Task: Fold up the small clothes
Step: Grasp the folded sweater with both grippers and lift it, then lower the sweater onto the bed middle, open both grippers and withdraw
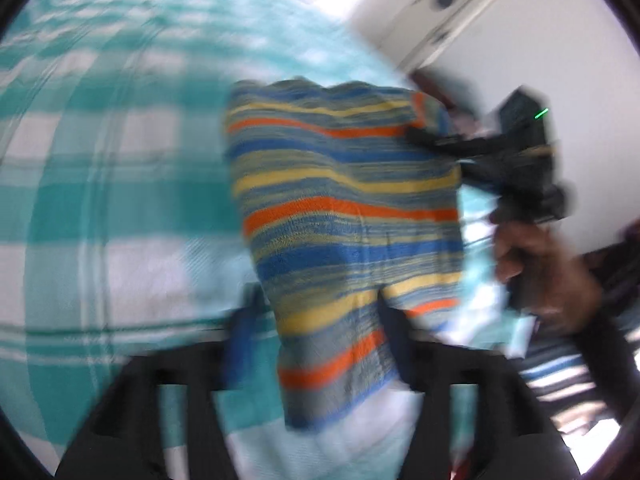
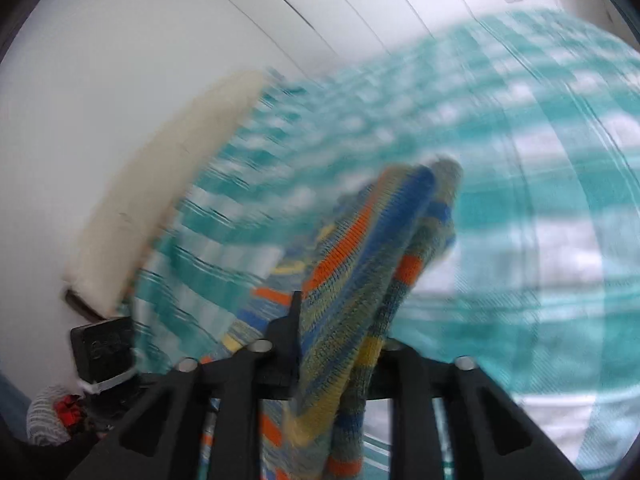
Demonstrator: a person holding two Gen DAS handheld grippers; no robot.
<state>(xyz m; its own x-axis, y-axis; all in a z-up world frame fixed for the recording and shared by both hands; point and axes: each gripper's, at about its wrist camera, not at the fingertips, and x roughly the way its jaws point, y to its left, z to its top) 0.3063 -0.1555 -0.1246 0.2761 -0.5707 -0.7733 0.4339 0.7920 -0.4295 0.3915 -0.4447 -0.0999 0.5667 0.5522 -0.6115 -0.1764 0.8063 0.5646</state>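
A small knitted garment (image 1: 344,216) with blue, yellow, orange and grey stripes hangs in the air above a bed. My left gripper (image 1: 320,344) is shut on its lower edge. My right gripper (image 2: 340,344) is shut on a bunched fold of the same garment (image 2: 372,264). In the left wrist view the right gripper (image 1: 436,138) pinches the garment's upper right corner, held by a hand (image 1: 536,264). Both views are blurred by motion.
A teal and white checked bedspread (image 1: 100,160) covers the bed below; it also shows in the right wrist view (image 2: 540,200). A cream pillow (image 2: 160,200) lies at the bed's far edge against a white wall (image 2: 120,60). White cupboard doors (image 1: 432,12) stand behind.
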